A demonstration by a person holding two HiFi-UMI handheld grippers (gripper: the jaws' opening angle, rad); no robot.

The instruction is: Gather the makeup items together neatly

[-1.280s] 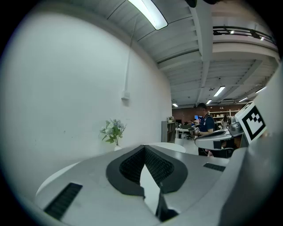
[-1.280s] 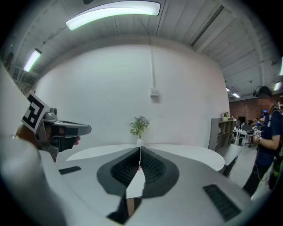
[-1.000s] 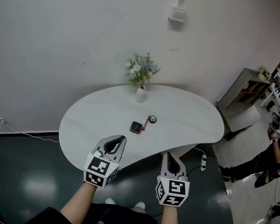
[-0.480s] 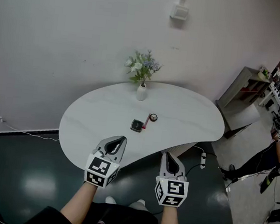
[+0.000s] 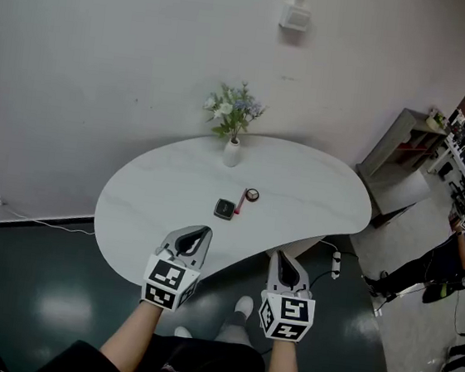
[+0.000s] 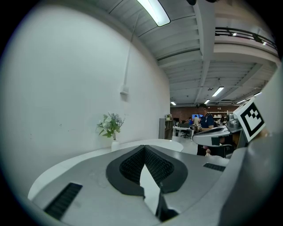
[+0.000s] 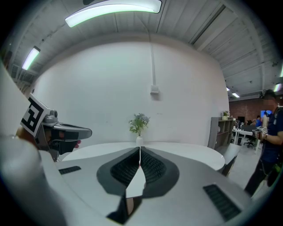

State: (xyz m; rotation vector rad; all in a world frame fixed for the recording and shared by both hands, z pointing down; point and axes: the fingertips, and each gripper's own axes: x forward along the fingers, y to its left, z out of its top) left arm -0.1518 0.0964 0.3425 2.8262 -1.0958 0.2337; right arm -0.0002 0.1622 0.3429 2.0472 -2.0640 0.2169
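On the white kidney-shaped table lie a small black square compact, a thin red stick and a small round case, close together near the middle. My left gripper hovers over the table's near edge, shut and empty, short of the compact. My right gripper hangs just off the near edge, also shut with nothing in it. In the gripper views the left gripper and right gripper show jaws pressed together; the makeup items are hidden behind them.
A white vase of flowers stands at the table's far edge by the wall, seen too as a vase. A grey shelf unit is at the right. A person stands at the far right. Dark floor surrounds the table.
Both grippers stay almost in place. The view has shifted slightly, and a foot now shows on the floor below between the arms.
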